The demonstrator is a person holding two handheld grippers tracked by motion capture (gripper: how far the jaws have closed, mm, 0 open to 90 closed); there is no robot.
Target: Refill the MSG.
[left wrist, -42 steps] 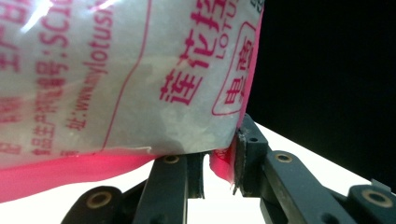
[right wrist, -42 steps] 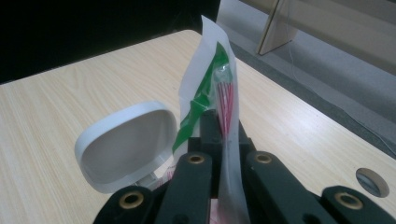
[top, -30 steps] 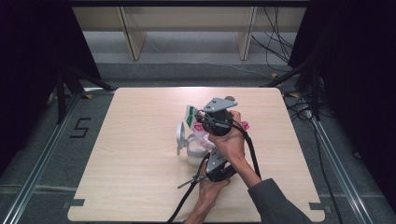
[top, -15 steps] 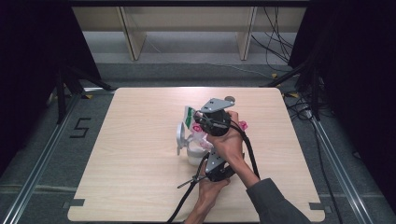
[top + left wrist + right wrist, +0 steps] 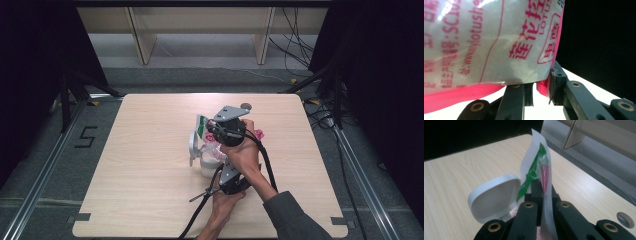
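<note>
A plastic bag (image 5: 214, 146) with pink print and a green-striped top is held up over a white tub (image 5: 206, 166), whose hinged lid (image 5: 192, 145) stands open to the left. My right gripper (image 5: 210, 134) is shut on the bag's flat top edge (image 5: 541, 167), with the thin film pinched between its jaws (image 5: 543, 192). The lid (image 5: 494, 197) sits just left of them. My left gripper (image 5: 222, 167) comes in from below. In the left gripper view its jaws (image 5: 540, 87) pinch the pink bottom corner of the bag (image 5: 486, 37). Both hands stay close together at the table's middle.
The wooden table (image 5: 150, 200) has a small round hole (image 5: 245, 106) near its far edge. Black cables trail from both grippers toward the near edge. Wooden shelf legs (image 5: 142, 42) stand on the floor beyond the table. A "5" mark (image 5: 86, 136) lies on the floor at left.
</note>
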